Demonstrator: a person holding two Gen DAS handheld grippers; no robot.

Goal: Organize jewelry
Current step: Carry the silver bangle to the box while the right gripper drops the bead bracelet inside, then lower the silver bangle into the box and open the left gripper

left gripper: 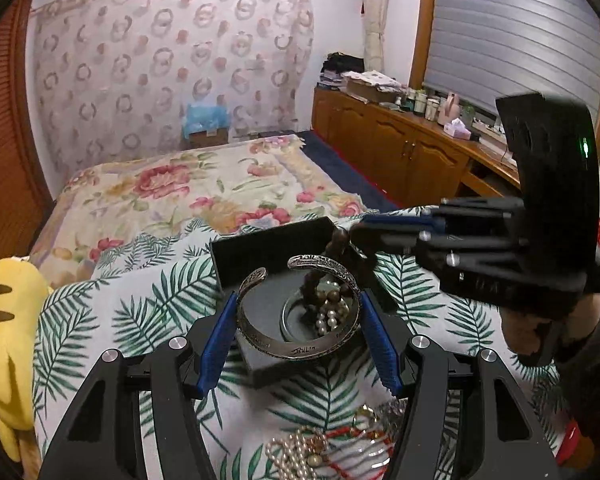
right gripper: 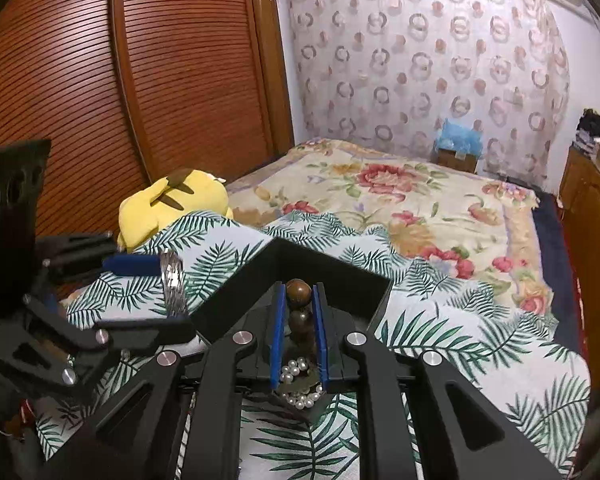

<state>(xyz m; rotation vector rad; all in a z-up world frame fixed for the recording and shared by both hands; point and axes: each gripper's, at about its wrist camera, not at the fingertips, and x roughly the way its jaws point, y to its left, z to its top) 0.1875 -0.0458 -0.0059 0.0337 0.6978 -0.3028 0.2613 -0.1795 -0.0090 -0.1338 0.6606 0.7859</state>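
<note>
A white cloth printed with green palm leaves (left gripper: 100, 308) lies under my work, spread over the near end of the bed. Beyond it I see a cream quilt with red flowers (left gripper: 188, 188). A yellow plush toy with brown stripes (right gripper: 176, 200) sits at the left by the slatted wooden wardrobe doors (right gripper: 100, 80). A long wooden cabinet (left gripper: 388, 140) runs along the right, cluttered on top.
</note>
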